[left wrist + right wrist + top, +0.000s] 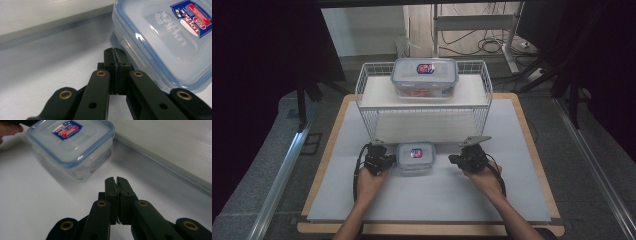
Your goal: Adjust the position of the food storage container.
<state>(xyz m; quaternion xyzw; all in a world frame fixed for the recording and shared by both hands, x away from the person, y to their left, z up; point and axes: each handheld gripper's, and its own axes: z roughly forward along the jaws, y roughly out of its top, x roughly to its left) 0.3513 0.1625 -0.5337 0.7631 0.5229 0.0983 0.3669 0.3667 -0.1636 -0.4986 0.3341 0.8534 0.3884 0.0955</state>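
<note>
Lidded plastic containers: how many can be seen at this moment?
2. The large container sits on the top shelf of the white wire rack. The small container sits on the table in front of the rack, between the left gripper and right gripper.

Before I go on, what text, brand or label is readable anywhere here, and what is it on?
"LOCK&LOCK", embossed in the clear lid of the small container; its first letters are faint.
"LOCK&LOCK", white on the red band of that lid's sticker; the sticker's smaller print is too blurred to read.
Sticker on the large container on the wire rack: too small to read.
</note>
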